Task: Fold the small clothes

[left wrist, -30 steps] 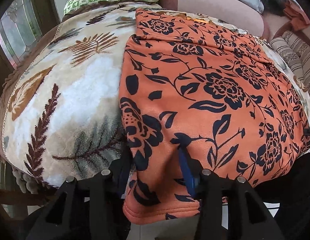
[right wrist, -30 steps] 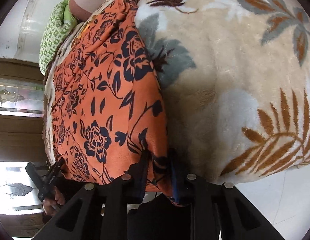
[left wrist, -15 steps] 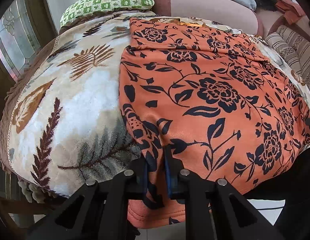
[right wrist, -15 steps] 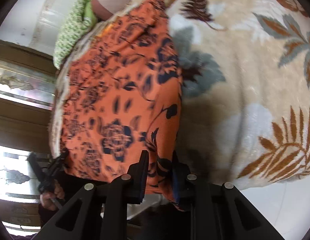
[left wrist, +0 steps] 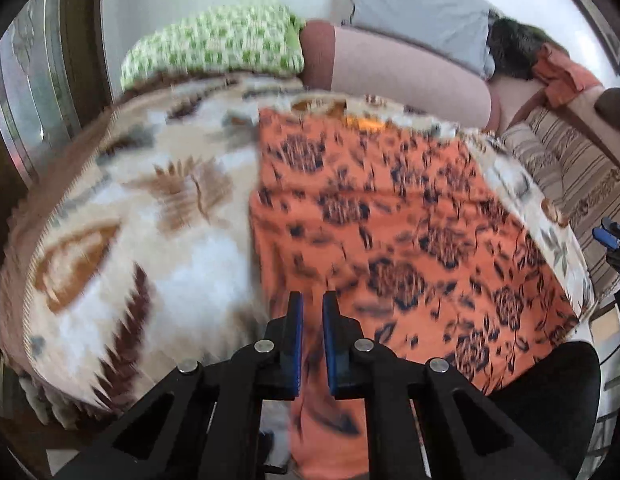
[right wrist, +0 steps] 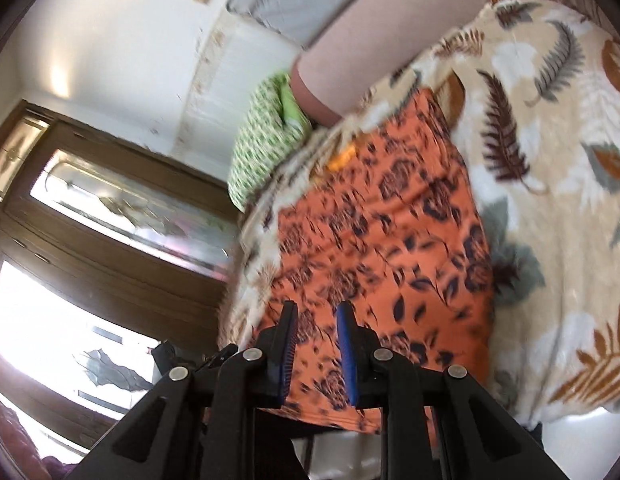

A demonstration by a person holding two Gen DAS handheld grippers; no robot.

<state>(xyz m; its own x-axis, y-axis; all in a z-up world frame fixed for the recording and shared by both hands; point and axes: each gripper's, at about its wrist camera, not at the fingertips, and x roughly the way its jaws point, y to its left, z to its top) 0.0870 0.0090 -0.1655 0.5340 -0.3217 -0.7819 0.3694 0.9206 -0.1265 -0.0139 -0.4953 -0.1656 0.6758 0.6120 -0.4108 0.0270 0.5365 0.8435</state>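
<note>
- Left gripper (left wrist: 310, 296): its 2 black fingers with blue pads are closing on the near edge of the garment (left wrist: 390, 220). Orange cloth fills the narrow gap between the pads, and the hem hangs below them.
- Right gripper (right wrist: 316, 306): its 2 pads stand a little wider apart, with the garment's near edge between them, and they appear to pinch it. In the left wrist view, this gripper's blue pads show at the far right edge, past the garment's right side.
- Blanket (left wrist: 150, 200): a cream plush cover printed with brown, grey and rust leaves. It is spread over a wide raised surface and fills most of both views. Both views are blurred.
- Garment: orange cloth with dark navy flowers and vines. It lies flat on the blanket as 1 long panel running away from the grippers, with its near end at the blanket's front edge, where both grippers meet it. Bare blanket shows on both of its long sides.
- Bolster (left wrist: 410, 76): a long pale pink roll lying across the far end of the blanket, beyond the garment.
- Pillow (left wrist: 218, 44): green and white check, at the far left corner, touching the bolster's end.
- Sofa (left wrist: 570, 172): striped brown fabric, at the right of the blanket.
</note>
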